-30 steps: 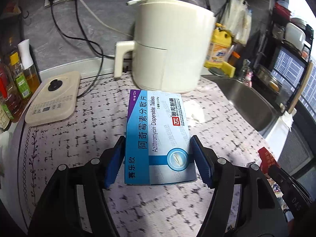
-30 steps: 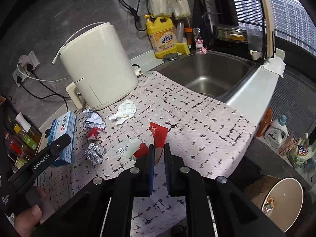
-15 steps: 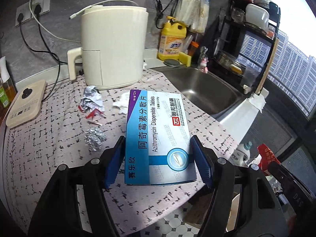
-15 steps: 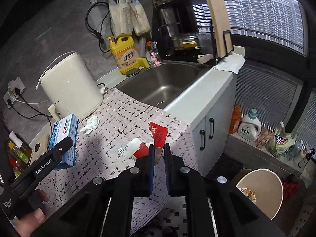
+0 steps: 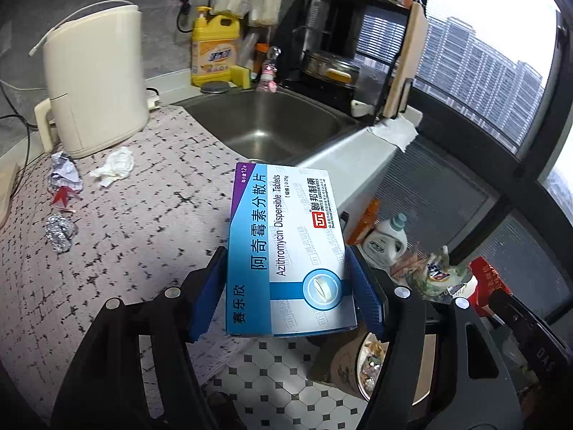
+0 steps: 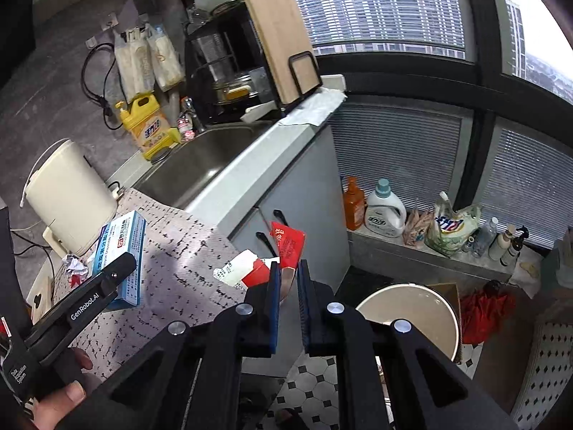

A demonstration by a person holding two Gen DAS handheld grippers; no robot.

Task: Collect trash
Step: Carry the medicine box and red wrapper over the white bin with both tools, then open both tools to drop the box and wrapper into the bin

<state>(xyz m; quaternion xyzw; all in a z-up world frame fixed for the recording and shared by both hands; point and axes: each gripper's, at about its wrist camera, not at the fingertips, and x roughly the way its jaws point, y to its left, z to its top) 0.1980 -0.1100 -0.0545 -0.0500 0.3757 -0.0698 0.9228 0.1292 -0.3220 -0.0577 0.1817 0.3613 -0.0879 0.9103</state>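
Both hands have swung away from the counter toward the floor by the window since the earlier frames. In the left wrist view, the left gripper stays clamped on the medicine box, now past the counter edge with the bin partly showing beneath it; crumpled paper, a tissue and a foil ball remain behind. In the right wrist view, the right gripper pinches a red-and-white wrapper tight, the bin just ahead. Dropping both looks like the next step.
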